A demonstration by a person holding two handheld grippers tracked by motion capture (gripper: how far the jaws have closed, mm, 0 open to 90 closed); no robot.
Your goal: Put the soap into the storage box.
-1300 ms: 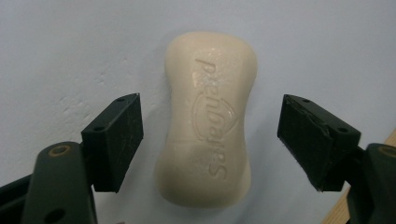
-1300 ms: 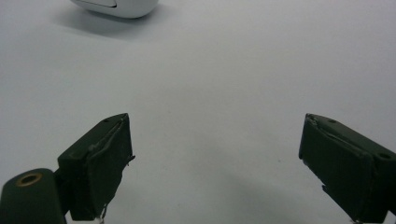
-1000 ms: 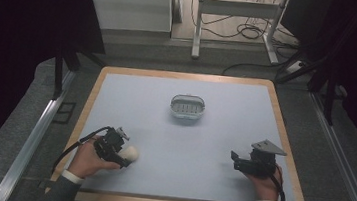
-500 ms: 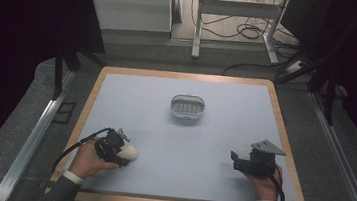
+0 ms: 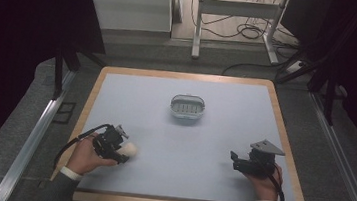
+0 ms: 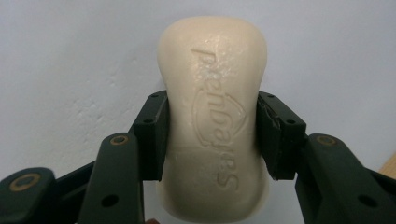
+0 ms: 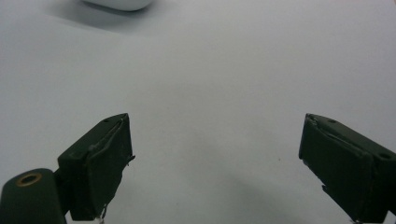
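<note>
I am sitting at a pale blue tabletop with a wooden rim, holding one tool in each hand.

My left tool is sitting near the front left corner of the tabletop. Its jaws have just been closing, and they are now pressing on both long sides of a cream bar of soap. In the left gripper view the soap is standing lengthwise between the two black jaws, with raised lettering on its upper face, and its rounded far end is sticking out past the tips. From the high view the soap is showing as a pale lump at the tip of that tool, low over the tabletop; I cannot tell whether it is touching the surface.

My right tool is resting near the front right corner, well apart from the left one, with its grey three-cornered plate on top. In the right gripper view its jaws are standing wide apart with nothing between them, just bare tabletop.

A small oval grey dish with a slotted floor is sitting near the middle of the tabletop, farther from me than both tools and well apart from the soap.
</note>
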